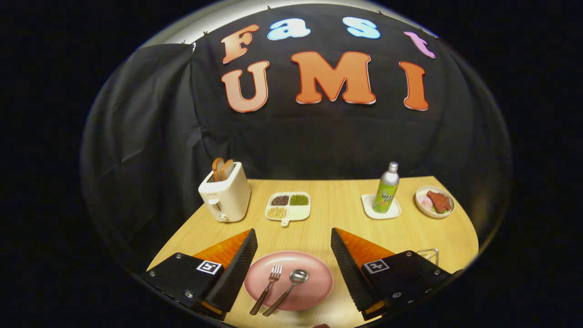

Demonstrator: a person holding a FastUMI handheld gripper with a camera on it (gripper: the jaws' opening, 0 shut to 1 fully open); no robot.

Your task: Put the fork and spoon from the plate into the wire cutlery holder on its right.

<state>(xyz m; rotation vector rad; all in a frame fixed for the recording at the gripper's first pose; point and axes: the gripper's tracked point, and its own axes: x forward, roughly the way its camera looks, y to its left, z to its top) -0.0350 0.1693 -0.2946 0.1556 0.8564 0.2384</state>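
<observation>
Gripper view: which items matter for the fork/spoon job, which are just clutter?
In play:
- fork and spoon, side by side on the pink plate
- wire cutlery holder, mostly hidden behind the right finger
- gripper, open, fingers either side of the plate

Clutter:
- toaster with toast
- divided dish
- bottle on a coaster
- bowl of food

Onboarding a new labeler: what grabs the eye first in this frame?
The pink plate between the open gripper's fingers, with the fork and spoon lying side by side on it. Beyond the fingers, a white toaster with bread in its slots stands far left, and a green bottle stands on a small white dish far right.
</observation>
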